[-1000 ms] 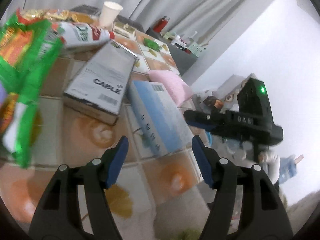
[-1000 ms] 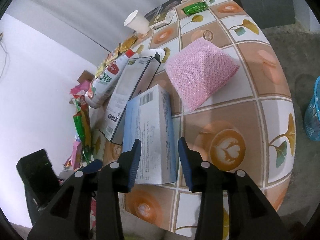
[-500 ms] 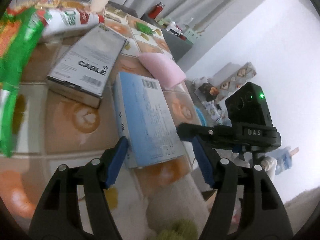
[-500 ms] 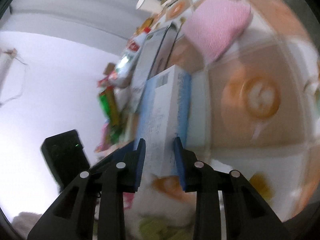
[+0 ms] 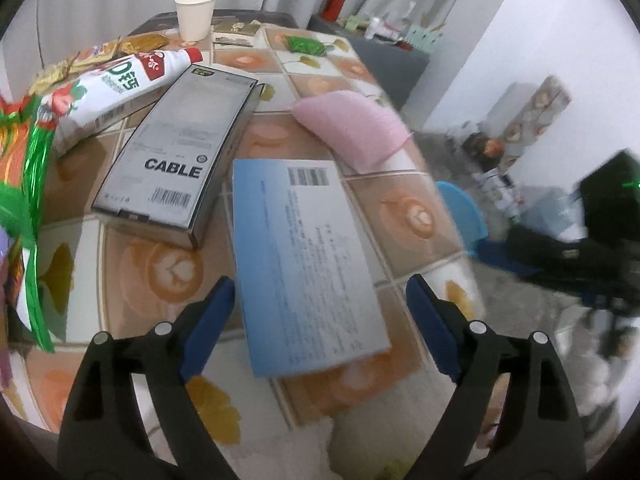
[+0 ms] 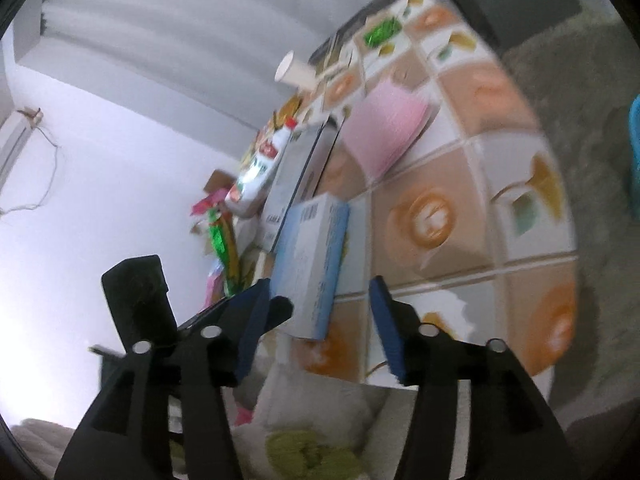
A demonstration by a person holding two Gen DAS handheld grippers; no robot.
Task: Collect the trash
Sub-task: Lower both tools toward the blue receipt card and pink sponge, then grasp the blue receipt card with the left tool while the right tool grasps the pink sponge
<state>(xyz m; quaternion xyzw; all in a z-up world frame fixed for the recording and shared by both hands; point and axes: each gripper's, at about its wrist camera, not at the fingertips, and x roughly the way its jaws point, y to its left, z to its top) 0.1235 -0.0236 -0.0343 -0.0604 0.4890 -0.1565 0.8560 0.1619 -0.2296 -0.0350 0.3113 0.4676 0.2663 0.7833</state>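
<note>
Your left gripper (image 5: 316, 312) has just been opening: jaws wide, straddling the near end of the blue box (image 5: 308, 264), pads not touching. Your right gripper (image 6: 316, 332) also just opened, box (image 6: 316, 264) ahead between its tips, untouched, lying on the table (image 5: 416, 216).

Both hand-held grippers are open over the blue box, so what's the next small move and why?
Probably close the left hand-held gripper on the blue box. Its jaws, just opened, straddle the box's near end without touching; the right hand-held gripper, also just opened, sits off its corner.
</note>
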